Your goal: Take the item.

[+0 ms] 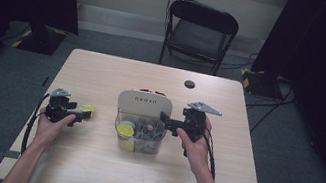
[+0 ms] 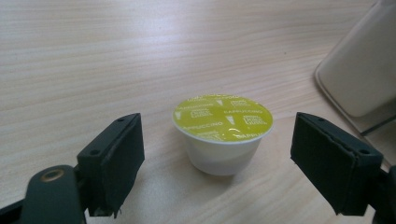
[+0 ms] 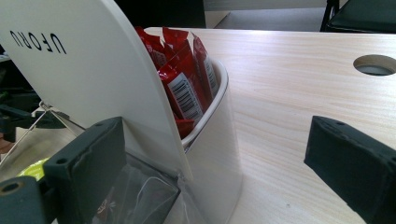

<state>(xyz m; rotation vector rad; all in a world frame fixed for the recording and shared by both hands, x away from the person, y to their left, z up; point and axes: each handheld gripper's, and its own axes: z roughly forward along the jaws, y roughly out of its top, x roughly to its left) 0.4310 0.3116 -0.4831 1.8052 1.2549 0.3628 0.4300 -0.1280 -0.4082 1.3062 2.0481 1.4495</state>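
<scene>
Two grippers in use, one per hand. Left gripper (image 1: 76,116) sits at the left of the surface (image 1: 86,169); its jaws are spread with one coffee capsule (image 2: 222,133) standing upright between them, clear gaps on both sides, pads not touching it. The capsule has a yellow-green foil lid printed "CAPPUCCINO" and a white cup, and rests on bare wood just left of the organiser (image 1: 145,102). Right gripper (image 1: 168,122) is at the organiser's right side, jaws spread wide; in the right gripper view they straddle its white curved wall, with no contact visible. One organiser, lettered on its cream back panel, with a clear front bin (image 1: 137,144). At least two more yellow capsules (image 1: 125,129) show in the bin; the rest of its contents are greyish and hard to make out. Red sachets (image 3: 187,84) stand in the rear pocket, at least four, partly hidden by the panel. One round hole (image 1: 189,84) lies far on the surface; one folding chair (image 1: 200,32) beyond.
</scene>
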